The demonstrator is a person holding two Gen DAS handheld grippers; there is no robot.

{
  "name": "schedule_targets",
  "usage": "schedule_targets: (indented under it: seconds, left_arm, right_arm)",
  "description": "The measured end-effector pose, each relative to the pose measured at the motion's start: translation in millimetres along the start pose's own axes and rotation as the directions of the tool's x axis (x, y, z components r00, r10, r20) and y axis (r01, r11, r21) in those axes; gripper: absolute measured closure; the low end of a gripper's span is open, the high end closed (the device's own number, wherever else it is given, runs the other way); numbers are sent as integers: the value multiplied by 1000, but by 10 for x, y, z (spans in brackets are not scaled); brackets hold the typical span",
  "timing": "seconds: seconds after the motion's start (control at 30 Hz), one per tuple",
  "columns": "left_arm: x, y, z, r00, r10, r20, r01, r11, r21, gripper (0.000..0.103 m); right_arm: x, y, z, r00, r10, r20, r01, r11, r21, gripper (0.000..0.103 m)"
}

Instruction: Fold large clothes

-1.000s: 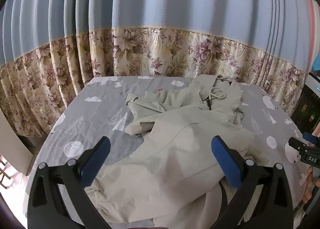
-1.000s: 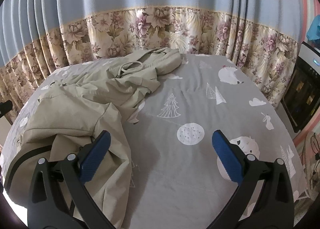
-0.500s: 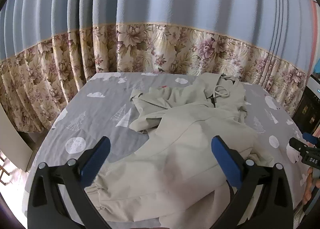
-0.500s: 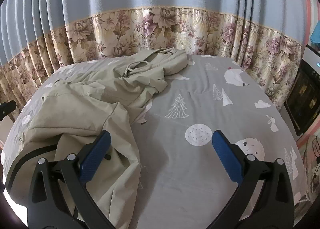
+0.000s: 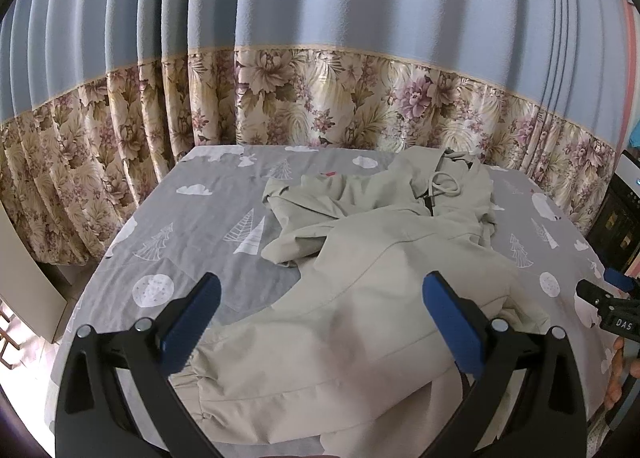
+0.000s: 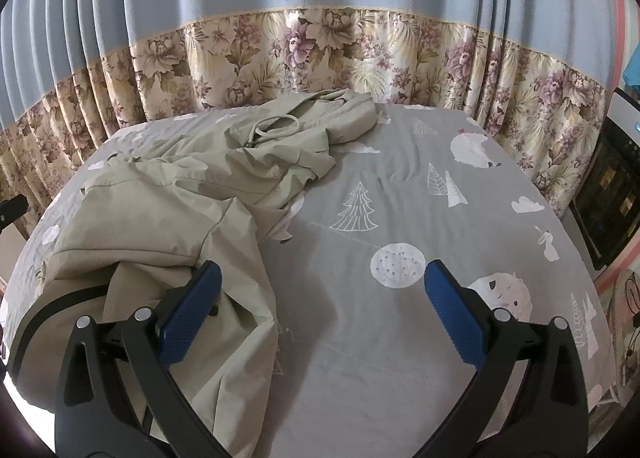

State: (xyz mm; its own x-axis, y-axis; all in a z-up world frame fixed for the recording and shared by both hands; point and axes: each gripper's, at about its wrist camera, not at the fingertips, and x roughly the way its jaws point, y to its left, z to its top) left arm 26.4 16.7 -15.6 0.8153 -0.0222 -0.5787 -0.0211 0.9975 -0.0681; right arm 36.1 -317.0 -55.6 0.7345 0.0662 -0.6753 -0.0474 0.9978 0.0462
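Observation:
A large beige hooded jacket [image 5: 372, 274] lies crumpled on a grey patterned bed sheet [image 5: 200, 225]. Its hood and drawstring [image 5: 442, 185] point toward the far curtain. My left gripper [image 5: 320, 318] is open and empty, hovering above the jacket's near hem. In the right wrist view the jacket [image 6: 180, 209] fills the left half of the bed [image 6: 400, 338]. My right gripper [image 6: 320, 310] is open and empty, above the sheet at the jacket's right edge. The right gripper's tip also shows at the left wrist view's right edge [image 5: 612, 298].
A blue and floral curtain [image 5: 320, 97] hangs right behind the bed. A dark appliance [image 6: 612, 193] stands at the right beside the bed. A pale cabinet side [image 5: 24, 278] stands at the left. Bare sheet lies left of the jacket and across the bed's right half.
Both grippers have drawn back and risen slightly, so the bed and jacket sit a little lower and farther in view. The jaws stay wide open. The jacket has not moved.

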Motion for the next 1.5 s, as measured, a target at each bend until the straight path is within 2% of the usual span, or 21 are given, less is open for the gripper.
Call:
schedule_targets:
  seconds: [1.0, 1.33, 1.5]
  left_arm:
    - [8, -41, 2, 1000, -7, -6, 7, 1000, -10, 2]
    - [60, -23, -23, 1000, -7, -20, 7, 1000, -13, 2]
    - [69, 12, -52, 1000, 0, -29, 0, 1000, -19, 2]
  right_arm:
    - [31, 4, 62, 1000, 2, 1, -2, 1000, -10, 3]
    - [512, 193, -67, 995, 50, -87, -55, 997, -55, 3]
    - [818, 262, -59, 981, 115, -158, -122, 992, -38, 3]
